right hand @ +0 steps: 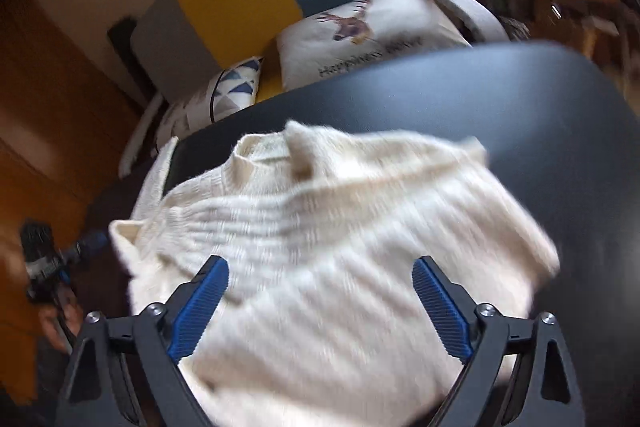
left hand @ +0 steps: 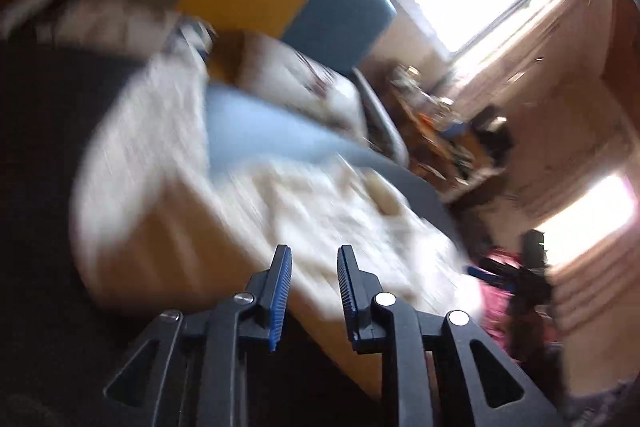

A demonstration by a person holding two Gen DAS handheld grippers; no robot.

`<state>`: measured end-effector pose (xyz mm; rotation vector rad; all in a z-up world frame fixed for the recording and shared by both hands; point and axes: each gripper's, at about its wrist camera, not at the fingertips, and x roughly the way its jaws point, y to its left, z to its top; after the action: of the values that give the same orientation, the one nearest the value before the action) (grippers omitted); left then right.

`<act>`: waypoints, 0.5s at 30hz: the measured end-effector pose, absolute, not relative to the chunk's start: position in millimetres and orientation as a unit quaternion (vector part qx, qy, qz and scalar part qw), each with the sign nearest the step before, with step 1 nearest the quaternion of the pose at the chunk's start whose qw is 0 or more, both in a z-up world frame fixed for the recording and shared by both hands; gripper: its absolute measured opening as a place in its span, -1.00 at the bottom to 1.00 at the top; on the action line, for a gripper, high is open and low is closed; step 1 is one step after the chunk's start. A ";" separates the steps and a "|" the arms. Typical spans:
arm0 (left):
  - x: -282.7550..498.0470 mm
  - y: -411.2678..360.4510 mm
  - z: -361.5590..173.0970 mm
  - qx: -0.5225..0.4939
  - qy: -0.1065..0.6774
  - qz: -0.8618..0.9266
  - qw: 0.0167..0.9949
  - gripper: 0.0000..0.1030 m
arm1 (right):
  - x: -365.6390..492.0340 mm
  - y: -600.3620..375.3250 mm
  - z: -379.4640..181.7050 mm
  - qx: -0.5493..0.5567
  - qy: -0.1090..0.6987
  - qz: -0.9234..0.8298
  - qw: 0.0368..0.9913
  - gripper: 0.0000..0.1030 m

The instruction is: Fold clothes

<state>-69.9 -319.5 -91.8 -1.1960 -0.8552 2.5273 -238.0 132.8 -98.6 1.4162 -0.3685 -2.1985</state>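
Just ahead of our right gripper (right hand: 320, 291), its fingers spread wide and empty, the cream sweater (right hand: 340, 227) lies bunched on the dark table (right hand: 520, 99), collar toward the far edge. Our left gripper (left hand: 314, 287), fingers narrowly apart, holds nothing, blurred beside it.

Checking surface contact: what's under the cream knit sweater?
The cream knit sweater lies on the dark round table, one edge hanging over its rim. Anything beneath the fabric is hidden.
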 end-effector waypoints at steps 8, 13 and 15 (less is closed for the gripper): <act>-8.5 -245.4 -102.1 -0.411 -0.375 0.809 0.189 -0.56 | -143.0 194.2 -163.5 0.572 -0.250 -0.749 0.222 0.94; -11.3 -216.3 -107.1 -0.430 -0.385 0.793 0.193 -0.43 | -121.6 173.9 -176.7 0.562 -0.274 -0.732 0.269 0.99; -12.4 -204.7 -109.1 -0.438 -0.389 0.787 0.195 -0.38 | -120.4 159.4 -180.0 0.562 -0.272 -0.729 0.282 0.98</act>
<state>-12.4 -204.7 -109.1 -1.2266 -1.0914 2.2052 -120.4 159.4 -180.0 1.5053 -0.7282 -1.9513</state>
